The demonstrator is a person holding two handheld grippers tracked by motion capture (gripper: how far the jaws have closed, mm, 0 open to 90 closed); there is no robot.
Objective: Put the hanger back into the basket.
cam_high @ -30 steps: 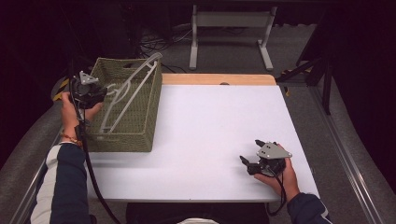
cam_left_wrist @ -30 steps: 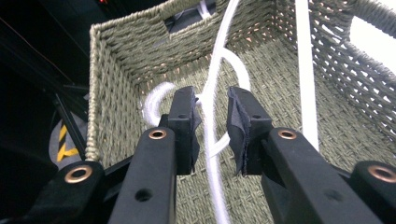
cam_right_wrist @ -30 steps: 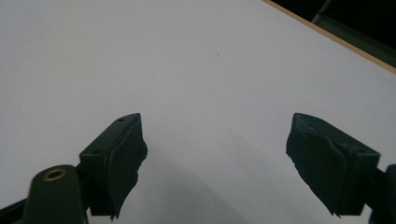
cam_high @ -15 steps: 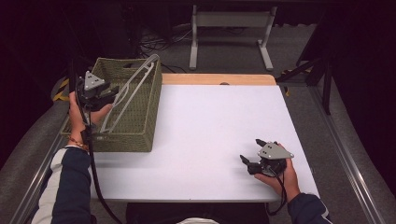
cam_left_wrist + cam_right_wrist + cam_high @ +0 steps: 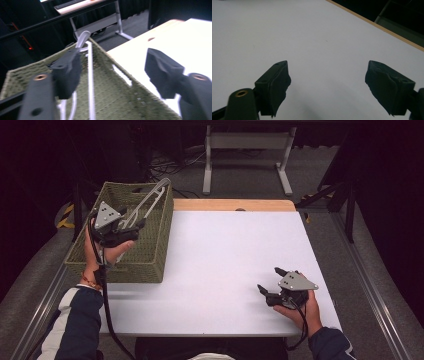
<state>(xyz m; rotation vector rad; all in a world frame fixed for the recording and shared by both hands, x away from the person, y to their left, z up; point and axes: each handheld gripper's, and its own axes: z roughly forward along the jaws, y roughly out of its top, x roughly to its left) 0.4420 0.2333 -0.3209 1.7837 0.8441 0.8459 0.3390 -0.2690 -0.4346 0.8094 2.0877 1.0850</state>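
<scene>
High view: white table (image 5: 220, 260) (dark room)

Navy sleeves w/ white panel, black hand-held gripper (image 5: 131, 224), grey plate

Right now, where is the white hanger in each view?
High view: the white hanger leans inside the green woven basket, upper left.
Left gripper view: left of centre, beside the left jaw.
Right gripper view: bare white table.
Shared landmark: that table.

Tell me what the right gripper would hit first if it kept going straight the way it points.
Probably nothing: the right gripper, jaws open, points low across the bare white table, which looks free up to its far wooden edge.
</scene>
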